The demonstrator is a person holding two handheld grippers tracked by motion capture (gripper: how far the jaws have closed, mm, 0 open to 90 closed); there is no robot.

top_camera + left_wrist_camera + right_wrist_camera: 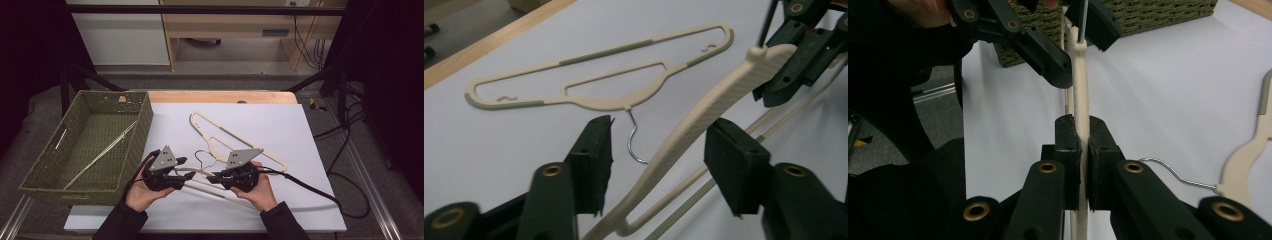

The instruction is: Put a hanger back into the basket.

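Both forearms come in from below, hands close together. The left gripper (181,172) stands with its jaws partly apart, pointing right. The right gripper (212,177) points left, its jaws pressed tight.

On the surface (300,130), a basket (135,145) sits at the left with a hanger (102,152) inside. A second hanger (210,137) lies at the middle. Nearer the person, a third hanger (200,176) spans between the left tool (184,172) and the right tool (212,178).

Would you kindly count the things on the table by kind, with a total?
Hangers: 3, one lying free, one held, one in the basket
Basket: 1
Grippers: 2, left and right
Total: 6
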